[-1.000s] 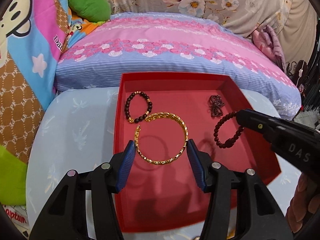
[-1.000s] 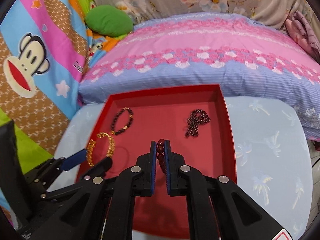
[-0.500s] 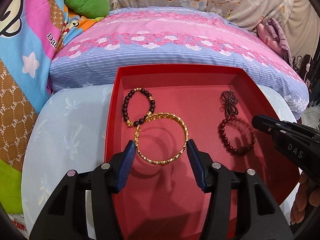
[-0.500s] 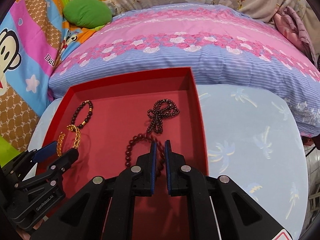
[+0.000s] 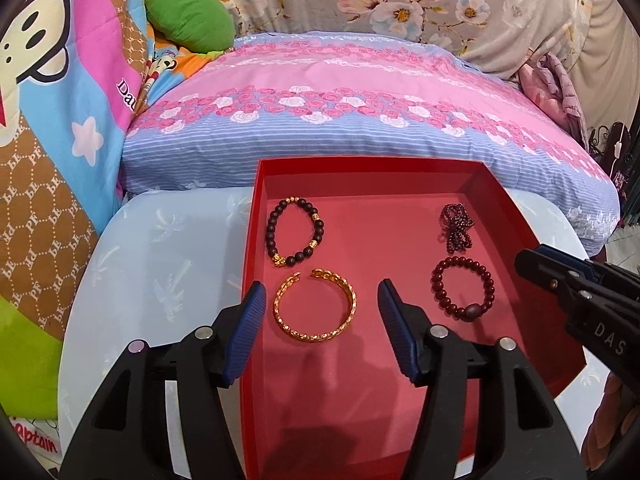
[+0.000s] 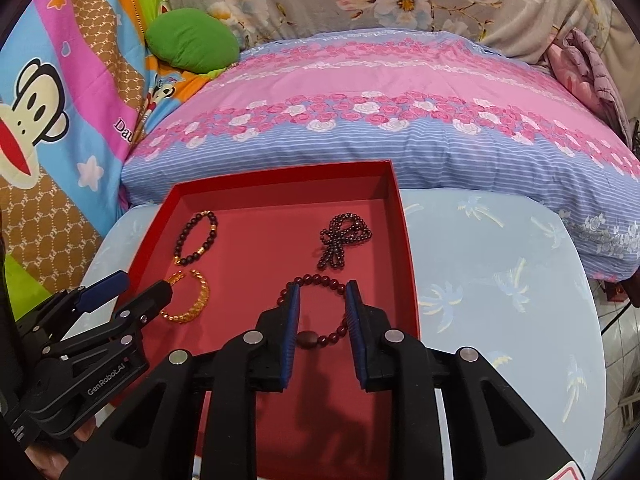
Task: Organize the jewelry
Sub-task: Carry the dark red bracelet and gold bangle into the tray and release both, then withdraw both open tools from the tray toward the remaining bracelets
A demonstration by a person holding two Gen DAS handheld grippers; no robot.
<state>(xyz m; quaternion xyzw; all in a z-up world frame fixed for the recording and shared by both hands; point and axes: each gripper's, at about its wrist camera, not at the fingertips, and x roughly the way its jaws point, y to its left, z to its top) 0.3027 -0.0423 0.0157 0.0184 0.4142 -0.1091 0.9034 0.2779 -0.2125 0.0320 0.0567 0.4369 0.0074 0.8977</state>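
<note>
A red tray [image 5: 516,216] [image 6: 408,240] holds four pieces. A gold bangle [image 5: 315,305] [image 6: 188,300] lies flat between the open fingers of my left gripper [image 5: 320,320], which is empty. A dark red bead bracelet [image 5: 463,289] [image 6: 320,280] lies flat between the open fingers of my right gripper [image 6: 322,320], also empty. A dark bead bracelet with gold beads [image 5: 295,237] [image 6: 196,238] lies at the far left. A bunched dark bead strand [image 5: 456,226] [image 6: 342,238] lies at the far right.
The tray sits on a pale blue table [image 5: 160,264] [image 6: 500,288] with palm prints. A pink and blue pillow [image 5: 360,120] lies right behind it, with a green cushion [image 5: 188,20] and a cartoon blanket at left.
My right gripper opened and let go of the dark red bracelet, which now lies in the tray. My left gripper let go of the gold bangle, which lies flat, and drew back slightly.
</note>
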